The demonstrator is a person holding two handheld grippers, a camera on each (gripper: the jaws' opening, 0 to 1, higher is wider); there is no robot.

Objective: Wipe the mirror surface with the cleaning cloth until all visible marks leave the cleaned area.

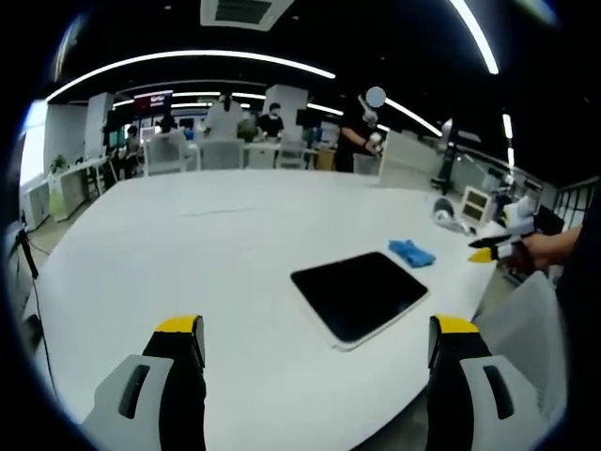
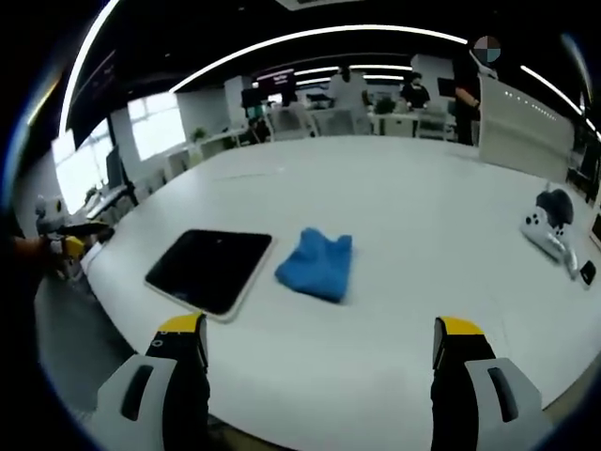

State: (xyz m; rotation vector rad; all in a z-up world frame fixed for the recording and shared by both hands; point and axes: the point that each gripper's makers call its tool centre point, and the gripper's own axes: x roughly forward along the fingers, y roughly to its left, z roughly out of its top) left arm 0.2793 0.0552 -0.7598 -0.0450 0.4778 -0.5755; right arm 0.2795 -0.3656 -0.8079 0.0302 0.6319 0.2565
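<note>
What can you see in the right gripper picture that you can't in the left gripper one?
Right gripper view alone: a white headset-like device lying on the table's far right side, and windows at the left.

Left gripper view alone: a ceiling vent and a white boxy item near the table's edge.

Both: the white table, the dark mirror lying flat, the blue cloth beside it, open yellow-tipped jaws, and people beyond.

Long ceiling light strips (image 1: 197, 58) glare overhead, washing the white table (image 1: 188, 254) bright and nearly shadowless; fisheye bending curves the edges, and distant people look soft.
</note>
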